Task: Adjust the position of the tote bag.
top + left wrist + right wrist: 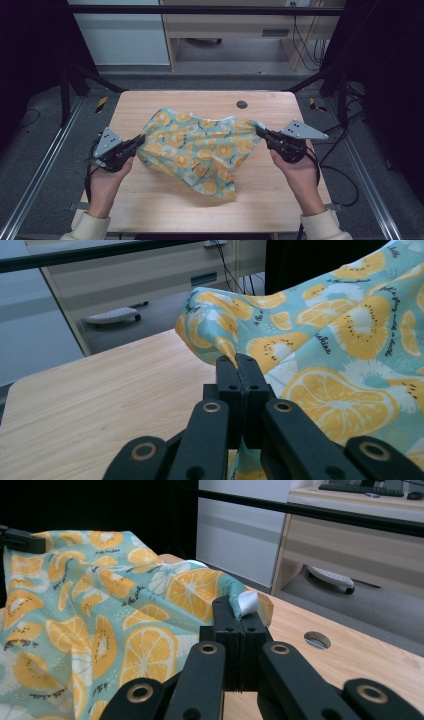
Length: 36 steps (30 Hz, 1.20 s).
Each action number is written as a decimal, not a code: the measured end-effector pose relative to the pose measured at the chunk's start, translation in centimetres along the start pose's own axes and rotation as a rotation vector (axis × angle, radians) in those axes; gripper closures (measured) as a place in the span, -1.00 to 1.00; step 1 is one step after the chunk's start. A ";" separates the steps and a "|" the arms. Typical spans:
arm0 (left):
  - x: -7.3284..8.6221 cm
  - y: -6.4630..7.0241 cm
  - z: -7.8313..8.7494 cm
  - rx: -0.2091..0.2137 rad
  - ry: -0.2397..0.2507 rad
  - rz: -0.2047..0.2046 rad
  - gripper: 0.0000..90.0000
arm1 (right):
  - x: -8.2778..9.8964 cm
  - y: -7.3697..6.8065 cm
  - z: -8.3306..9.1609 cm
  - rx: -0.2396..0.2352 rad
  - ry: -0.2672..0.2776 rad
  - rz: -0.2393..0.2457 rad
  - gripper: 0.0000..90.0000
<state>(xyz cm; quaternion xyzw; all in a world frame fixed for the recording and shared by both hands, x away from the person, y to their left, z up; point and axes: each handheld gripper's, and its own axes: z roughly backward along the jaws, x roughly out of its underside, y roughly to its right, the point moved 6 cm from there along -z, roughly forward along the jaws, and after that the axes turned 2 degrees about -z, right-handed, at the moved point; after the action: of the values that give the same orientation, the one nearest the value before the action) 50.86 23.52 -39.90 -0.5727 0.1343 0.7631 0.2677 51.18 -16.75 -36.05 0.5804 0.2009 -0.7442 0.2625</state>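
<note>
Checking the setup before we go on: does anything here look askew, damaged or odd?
Nothing stands out. The cloth is held up off the table, pinched at opposite edges by the left gripper and right gripper; it looks intact, just loosely draped.

The cloth pinched in the left claw looked a thin, soft woven fabric, matt, printed with orange slices. Beneath it the table was pale wood, smooth with fine grain. The right claw was matt black plastic with brass-coloured rivets; its top plate looked dull grey metal.
</note>
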 end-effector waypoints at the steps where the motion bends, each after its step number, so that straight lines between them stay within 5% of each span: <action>1: 0.1 0.0 0.2 -0.002 0.002 0.001 1.00 | -0.1 -0.1 -0.1 0.002 -0.001 0.008 1.00; 9: 0.8 0.1 1.4 0.027 0.036 0.046 1.00 | -0.3 -0.8 0.1 -0.018 0.018 0.011 1.00; 12: 1.1 0.4 1.7 0.033 0.037 0.041 1.00 | -0.1 -0.6 0.1 -0.019 0.026 -0.003 1.00; 16: 1.3 1.1 2.2 0.054 0.020 -0.022 1.00 | 0.3 -0.7 0.2 -0.012 0.024 -0.006 1.00; 18: 1.4 1.4 2.5 0.073 0.032 0.002 1.00 | 0.5 -0.6 0.4 -0.011 0.023 -0.008 1.00; 30: 3.9 3.0 3.7 0.170 0.006 -0.022 1.00 | 2.3 -0.9 1.5 -0.042 0.040 -0.053 1.00; 36: 4.3 3.3 4.0 0.196 -0.010 -0.025 1.00 | 4.9 -0.9 1.5 -0.049 0.003 -0.093 1.00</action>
<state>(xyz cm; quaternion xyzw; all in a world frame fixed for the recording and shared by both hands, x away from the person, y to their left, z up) 44.89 23.93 -43.06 -0.5418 0.1997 0.7455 0.3328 48.56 -17.69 -40.43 0.5650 0.2461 -0.7497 0.2412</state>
